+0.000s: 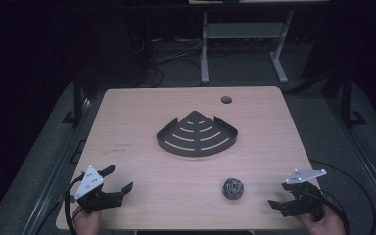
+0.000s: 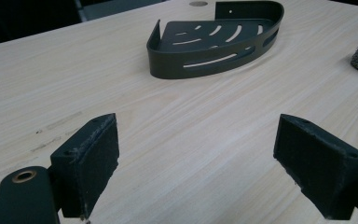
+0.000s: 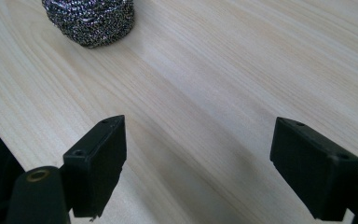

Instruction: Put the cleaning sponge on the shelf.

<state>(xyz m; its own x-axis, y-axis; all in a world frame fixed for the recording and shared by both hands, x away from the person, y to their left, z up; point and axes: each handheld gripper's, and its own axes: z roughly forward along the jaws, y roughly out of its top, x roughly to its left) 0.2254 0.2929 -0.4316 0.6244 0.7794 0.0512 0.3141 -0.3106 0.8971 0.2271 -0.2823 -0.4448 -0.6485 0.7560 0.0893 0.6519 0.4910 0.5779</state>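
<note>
A black quarter-round slotted shelf tray lies at the table's middle, also seen far ahead in the left gripper view. A steel-wool scrubber ball rests near the front edge, right of centre. My left gripper hovers at the front left corner, open and empty, its jaws pointing toward the tray. My right gripper sits at the front right, open, aimed left at the scrubber, which lies well beyond the open jaws.
The light wooden table has a round cable hole at its far right. Its front edge runs just under both hands. Desk legs and cables stand on the dark floor behind.
</note>
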